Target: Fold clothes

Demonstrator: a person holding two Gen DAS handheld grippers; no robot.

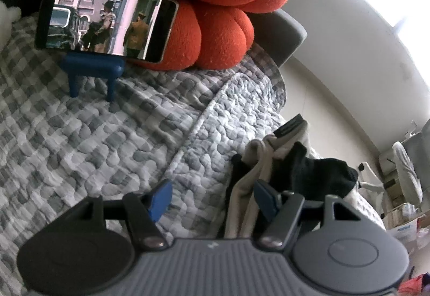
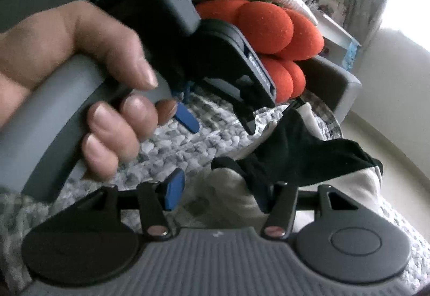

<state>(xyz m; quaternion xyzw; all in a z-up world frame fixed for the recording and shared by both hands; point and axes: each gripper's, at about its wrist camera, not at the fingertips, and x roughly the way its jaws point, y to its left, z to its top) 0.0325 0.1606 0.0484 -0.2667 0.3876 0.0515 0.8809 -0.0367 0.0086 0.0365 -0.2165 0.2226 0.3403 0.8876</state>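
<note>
A black garment (image 1: 322,175) and a beige garment (image 1: 250,183) lie bunched together on the checked quilt (image 1: 107,140), near its right edge. My left gripper (image 1: 212,199) is open; the beige cloth lies by its right finger, and the pads do not press on it. In the right wrist view a person's hand (image 2: 88,75) holds the left gripper (image 2: 219,121) just above the quilt. My right gripper (image 2: 219,196) hangs open over the beige cloth (image 2: 228,188), with the black cloth (image 2: 295,151) draped by its right finger.
A phone (image 1: 107,24) playing a video stands on a blue stand (image 1: 91,73) at the back left. Behind it is an orange knotted cushion (image 1: 215,0). The quilt ends at the right, where bare floor (image 1: 336,108) and a white chair (image 1: 405,172) show.
</note>
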